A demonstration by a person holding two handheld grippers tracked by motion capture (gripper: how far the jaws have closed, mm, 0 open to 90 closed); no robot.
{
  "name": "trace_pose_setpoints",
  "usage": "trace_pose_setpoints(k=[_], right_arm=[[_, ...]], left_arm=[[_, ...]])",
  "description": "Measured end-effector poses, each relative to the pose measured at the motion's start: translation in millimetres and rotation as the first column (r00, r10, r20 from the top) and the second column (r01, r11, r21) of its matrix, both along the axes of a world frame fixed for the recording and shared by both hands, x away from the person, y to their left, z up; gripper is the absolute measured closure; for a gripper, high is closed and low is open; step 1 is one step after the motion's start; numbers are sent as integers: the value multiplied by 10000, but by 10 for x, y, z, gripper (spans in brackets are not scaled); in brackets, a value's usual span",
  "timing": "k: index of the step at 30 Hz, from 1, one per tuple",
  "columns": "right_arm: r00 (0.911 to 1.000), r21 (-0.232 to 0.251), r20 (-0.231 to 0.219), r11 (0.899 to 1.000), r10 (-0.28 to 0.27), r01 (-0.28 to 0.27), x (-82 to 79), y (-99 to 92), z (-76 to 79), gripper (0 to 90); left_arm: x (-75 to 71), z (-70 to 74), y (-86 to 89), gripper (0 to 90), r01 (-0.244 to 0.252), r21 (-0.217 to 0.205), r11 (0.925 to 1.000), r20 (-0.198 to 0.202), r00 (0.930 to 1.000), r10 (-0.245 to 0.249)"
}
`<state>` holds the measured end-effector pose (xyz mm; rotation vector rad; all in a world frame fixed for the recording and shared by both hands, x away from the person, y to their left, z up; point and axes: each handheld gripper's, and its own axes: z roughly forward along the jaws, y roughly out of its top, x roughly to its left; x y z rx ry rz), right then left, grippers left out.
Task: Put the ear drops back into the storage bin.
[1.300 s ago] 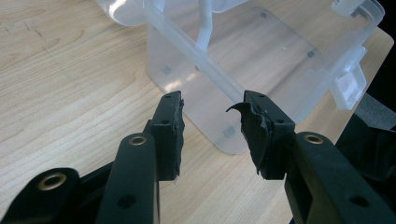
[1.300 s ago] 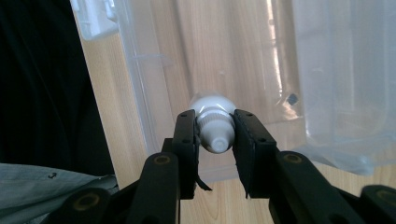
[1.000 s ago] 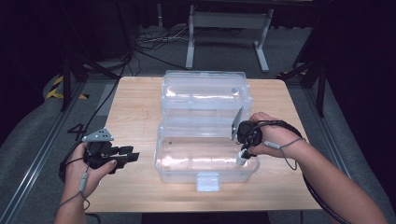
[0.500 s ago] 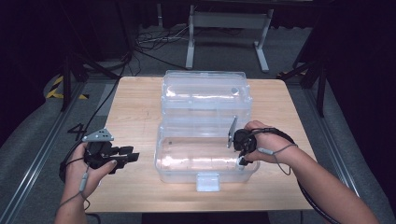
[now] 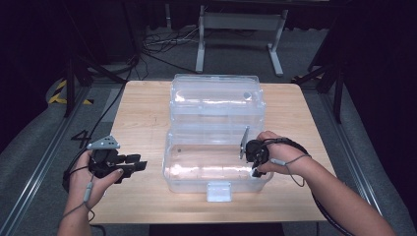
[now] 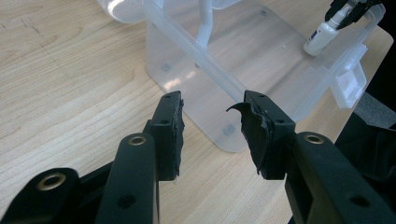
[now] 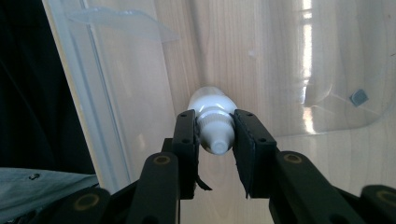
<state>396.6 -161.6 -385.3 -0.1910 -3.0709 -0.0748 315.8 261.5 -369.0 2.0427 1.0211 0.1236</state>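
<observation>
A clear plastic box stands open on the wooden table, its lid folded back behind it. My right gripper points down into the box's right end, shut on a small white bottle by its cap. The bottle hangs just inside the box's right wall. My left gripper rests low over the table to the left of the box, jaws open and empty. In the left gripper view, the left gripper faces the box's near corner.
A white latch tab juts from the box's front wall. Bare tabletop lies left and right of the box. Beyond the far table edge stand a metal frame and floor cables. Dark rails run along both sides.
My right gripper has sunk into the box with the bottle, shifting slightly left and toward the front. The left hand has stayed put.
</observation>
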Motion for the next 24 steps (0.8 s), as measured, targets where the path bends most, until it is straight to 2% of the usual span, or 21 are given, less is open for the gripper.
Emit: trace_pose_setpoints(k=[21, 24], right_arm=[[10000, -143, 39, 9999, -44, 44, -1, -17, -36, 710], [10000, 30, 32, 10000, -69, 69, -4, -27, -18, 682]], left_arm=[[3, -5, 1, 588, 13, 18, 10000, -101, 9999, -13], [6, -8, 4, 587, -16, 30, 10000, -134, 9999, 16]])
